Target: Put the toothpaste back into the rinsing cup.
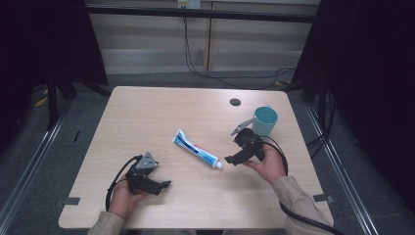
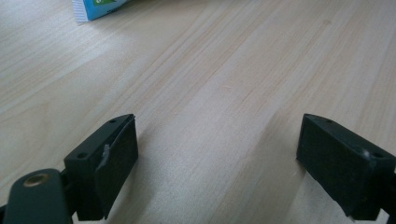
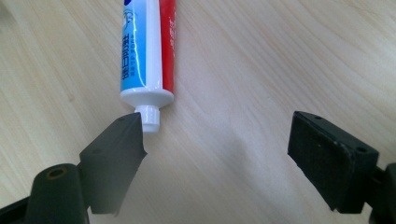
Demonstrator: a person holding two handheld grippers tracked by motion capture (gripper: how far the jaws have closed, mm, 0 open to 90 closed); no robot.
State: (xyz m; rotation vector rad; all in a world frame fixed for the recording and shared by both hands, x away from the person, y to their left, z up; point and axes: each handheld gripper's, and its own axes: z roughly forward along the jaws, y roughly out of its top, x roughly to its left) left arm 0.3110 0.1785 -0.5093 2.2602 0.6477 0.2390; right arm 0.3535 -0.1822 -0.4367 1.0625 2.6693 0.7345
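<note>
Just behind right gripper (image 1: pixel 234 146), jaws wide, empty: teal cup (image 1: pixel 265 120); toothpaste tube (image 1: pixel 197 149) beside; left gripper (image 1: pixel 164 184) jaws wide.

From my seat I see the wooden table (image 1: pixel 147 112) with a toothpaste tube (image 1: pixel 195 150) lying flat near its centre, white cap pointing toward four o'clock. The right gripper (image 1: pixel 236 146) sits at three o'clock of the tube, jaws spread wide, one tip just beside the cap, nothing between them. A teal cup (image 1: pixel 265 120) stands upright at one o'clock of that gripper. The left gripper (image 1: pixel 165 184) rests at seven o'clock of the tube, well apart from it.
</note>
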